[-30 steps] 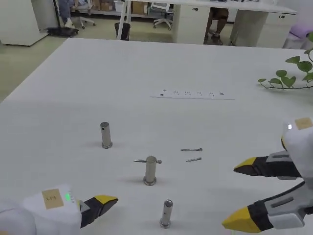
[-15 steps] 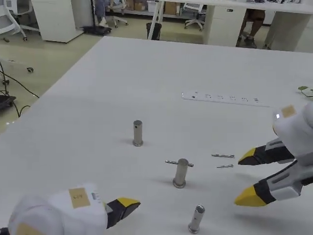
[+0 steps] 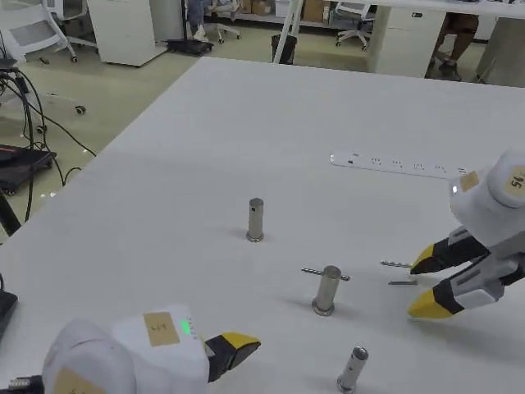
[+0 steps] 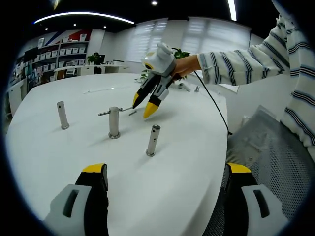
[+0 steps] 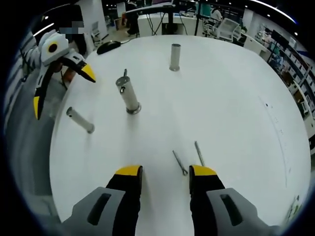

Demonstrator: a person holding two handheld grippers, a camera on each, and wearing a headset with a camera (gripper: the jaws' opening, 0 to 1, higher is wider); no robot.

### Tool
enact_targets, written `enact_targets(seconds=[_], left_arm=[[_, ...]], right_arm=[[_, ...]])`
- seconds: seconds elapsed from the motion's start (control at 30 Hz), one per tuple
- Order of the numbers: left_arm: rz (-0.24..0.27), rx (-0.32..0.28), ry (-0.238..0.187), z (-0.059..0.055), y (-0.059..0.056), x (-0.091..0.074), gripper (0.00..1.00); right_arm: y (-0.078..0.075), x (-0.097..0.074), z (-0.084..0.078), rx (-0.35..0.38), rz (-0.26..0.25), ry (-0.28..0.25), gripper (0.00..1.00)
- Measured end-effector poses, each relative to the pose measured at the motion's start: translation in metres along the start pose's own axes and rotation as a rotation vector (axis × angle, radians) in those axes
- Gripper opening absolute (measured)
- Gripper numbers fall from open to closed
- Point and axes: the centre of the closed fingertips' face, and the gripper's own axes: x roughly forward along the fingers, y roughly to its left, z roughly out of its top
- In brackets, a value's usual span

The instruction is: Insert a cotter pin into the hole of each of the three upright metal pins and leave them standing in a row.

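At centre right, the right gripper, jaws narrowly apart, sits beside two cotter pins; the left gripper gapes wide.

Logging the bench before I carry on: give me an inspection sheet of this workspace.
Surface: white table.
Job's things: far pin, middle pin and near pin standing; cotter pin through the middle pin; two loose cotter pins lying flat.
Clutter: power strip on the far side.
Grippers: left tongs open, empty; right tongs open, empty, beside the loose cotter pins.
Cables: cables on the floor, left.
Surroundings: office chairs, desks.
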Motion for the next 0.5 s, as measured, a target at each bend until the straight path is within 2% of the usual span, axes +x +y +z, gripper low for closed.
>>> enact_targets(seconds=[0.13,0.2,0.23,0.27,0.4,0.5], left_arm=[[0.004,-0.016,-0.012,0.0014,0.0007,0.0009,0.99],[0.005,-0.021,-0.010,0.0005,0.0016,0.0012,0.99],[0.007,-0.022,-0.009,0.0002,0.0020,0.0012,0.99],[0.011,-0.029,-0.008,-0.0003,0.0031,0.0013,0.99],[0.016,-0.034,-0.012,-0.0004,0.0048,0.0027,0.99],[0.018,-0.033,-0.013,-0.0005,0.0052,0.0042,0.99]], right_arm=[[-0.0069,0.0049,-0.0016,-0.007,-0.002,0.017,0.37],[-0.0077,0.0060,-0.0033,-0.036,0.005,0.035,0.33],[-0.0076,0.0067,0.0000,-0.022,0.009,0.020,0.32],[-0.0094,0.0072,-0.0004,-0.030,0.002,0.029,0.30],[-0.0055,0.0074,-0.0002,-0.042,0.019,0.047,0.26],[-0.0028,0.0067,-0.0021,-0.073,0.028,0.077,0.17]])
